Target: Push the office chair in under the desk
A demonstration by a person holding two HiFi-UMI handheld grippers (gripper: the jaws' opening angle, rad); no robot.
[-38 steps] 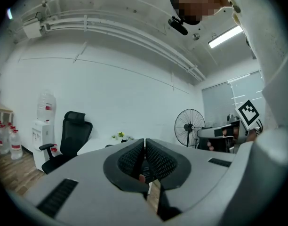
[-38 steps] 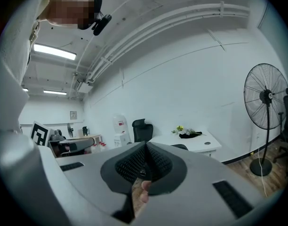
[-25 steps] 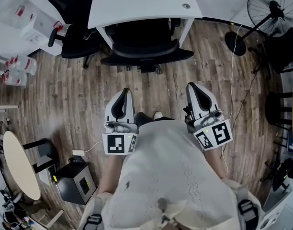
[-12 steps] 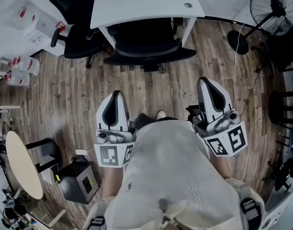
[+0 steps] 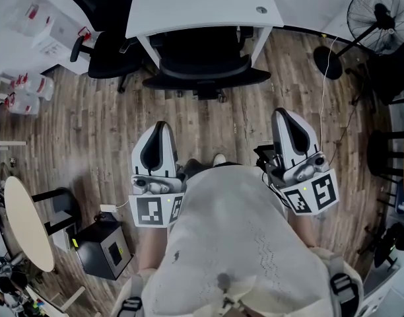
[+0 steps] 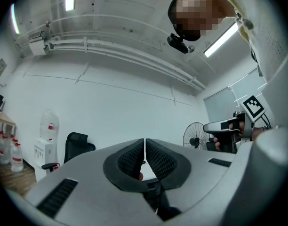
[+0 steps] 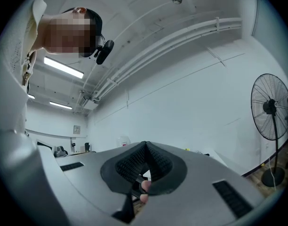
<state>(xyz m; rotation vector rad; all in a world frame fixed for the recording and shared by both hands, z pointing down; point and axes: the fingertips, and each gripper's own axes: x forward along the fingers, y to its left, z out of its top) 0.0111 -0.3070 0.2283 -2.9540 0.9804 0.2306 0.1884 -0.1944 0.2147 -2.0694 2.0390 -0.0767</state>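
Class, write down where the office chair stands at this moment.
In the head view the office chair stands top centre, partly under the white desk, with a second black chair just to its left in the picture.

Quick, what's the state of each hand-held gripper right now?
Left hand-held gripper: closed, nothing between its jaws.
Right hand-held gripper: closed, nothing between its jaws.

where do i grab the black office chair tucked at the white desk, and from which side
Take the curved top edge of the backrest of the black office chair, coming from the near side, over the open floor. Its seat is out of sight under the white rectangular desk, so only the back faces you. That wide rim is probably the easiest hold.
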